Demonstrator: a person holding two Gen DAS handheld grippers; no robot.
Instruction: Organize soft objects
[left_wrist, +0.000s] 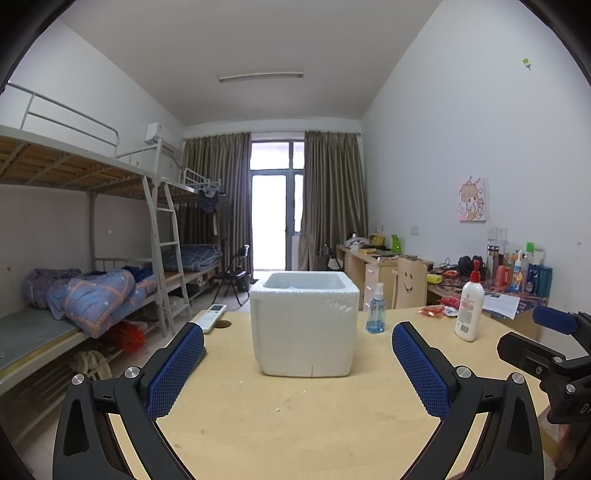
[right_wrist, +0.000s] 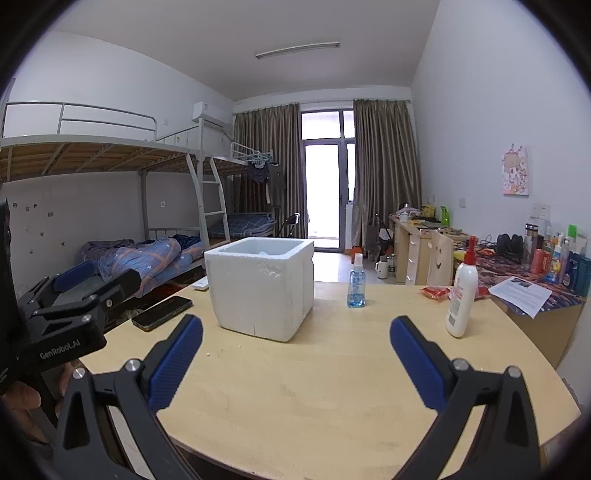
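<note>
Both claws are released and empty, held above the near edge of the worktop (right_wrist: 314, 387). The foam box (left_wrist: 304, 325) stands upright, straight ahead of the left claw (left_wrist: 297, 354) and ahead-left of the right claw (right_wrist: 295, 347); the left is judged nearer. Legible writing: "GenRobot.AI" on the left claw's body.
</note>
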